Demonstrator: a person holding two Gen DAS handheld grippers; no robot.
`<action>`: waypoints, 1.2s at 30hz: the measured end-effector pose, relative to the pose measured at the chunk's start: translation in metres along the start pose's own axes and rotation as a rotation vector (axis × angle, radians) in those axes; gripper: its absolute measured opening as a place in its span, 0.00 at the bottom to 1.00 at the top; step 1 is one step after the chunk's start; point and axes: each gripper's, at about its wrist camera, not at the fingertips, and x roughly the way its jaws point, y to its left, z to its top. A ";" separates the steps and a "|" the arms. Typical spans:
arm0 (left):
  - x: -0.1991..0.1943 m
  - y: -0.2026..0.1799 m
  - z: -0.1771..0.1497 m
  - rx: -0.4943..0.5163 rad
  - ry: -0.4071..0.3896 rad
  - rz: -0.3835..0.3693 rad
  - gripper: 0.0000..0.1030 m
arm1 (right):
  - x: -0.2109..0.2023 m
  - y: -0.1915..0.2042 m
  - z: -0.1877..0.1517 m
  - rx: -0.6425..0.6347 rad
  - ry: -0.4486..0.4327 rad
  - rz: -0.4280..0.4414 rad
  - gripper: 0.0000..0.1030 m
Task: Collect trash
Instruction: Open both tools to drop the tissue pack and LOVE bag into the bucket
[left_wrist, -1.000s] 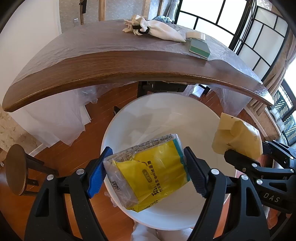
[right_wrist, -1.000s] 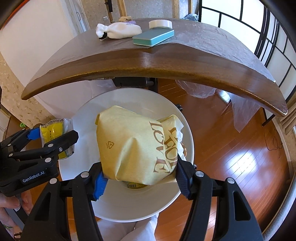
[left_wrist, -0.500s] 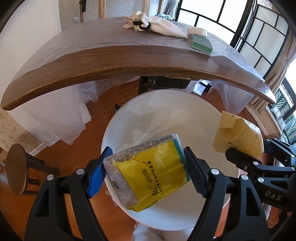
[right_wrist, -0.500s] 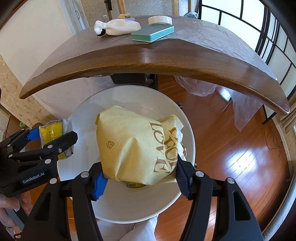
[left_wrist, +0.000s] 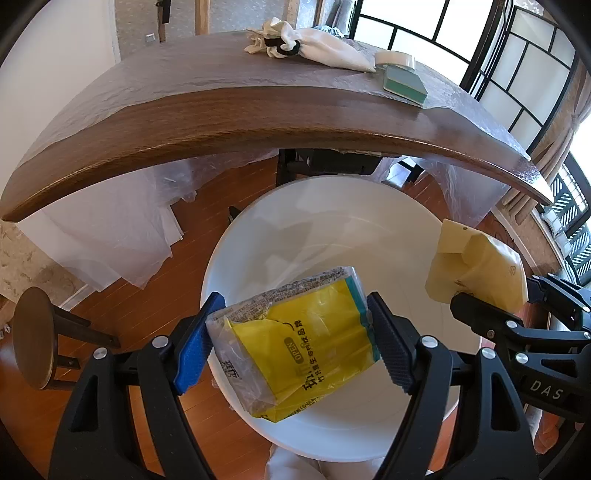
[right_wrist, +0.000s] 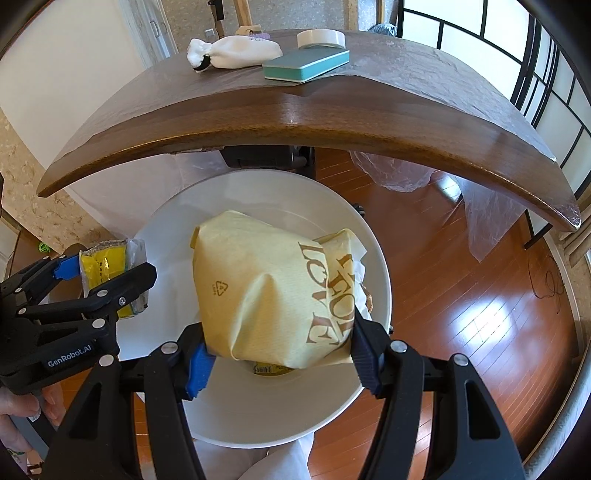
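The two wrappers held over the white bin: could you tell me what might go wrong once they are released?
The yellow packet in the left gripper overhangs the white bin at its near rim, so it might drop outside. The bulky paper bag in the right gripper could catch on the rim.

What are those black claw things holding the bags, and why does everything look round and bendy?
They are grabbing tools a person squeezes by hand, not a robot. Each has a tiny wide-eyed camera that bends the picture.

One picture looks along the left gripper, pinching a yellow plastic wrapper. The other looks along the right gripper, pinching a pale yellow paper bag with brown letters.

Both hang over a big white bin on the wooden floor, where the trash seems headed.

Behind is a brown table with a tied white cloth bag, a teal box and a white tape roll.
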 end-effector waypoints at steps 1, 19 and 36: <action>0.000 0.000 0.000 0.002 0.001 0.000 0.76 | 0.000 0.000 0.000 0.000 0.000 0.001 0.60; 0.002 -0.002 0.002 0.035 0.013 -0.015 0.77 | -0.003 -0.006 0.000 0.020 -0.006 0.005 0.62; -0.011 -0.003 0.004 0.052 -0.018 -0.010 0.87 | -0.025 -0.020 0.005 0.063 -0.062 0.000 0.71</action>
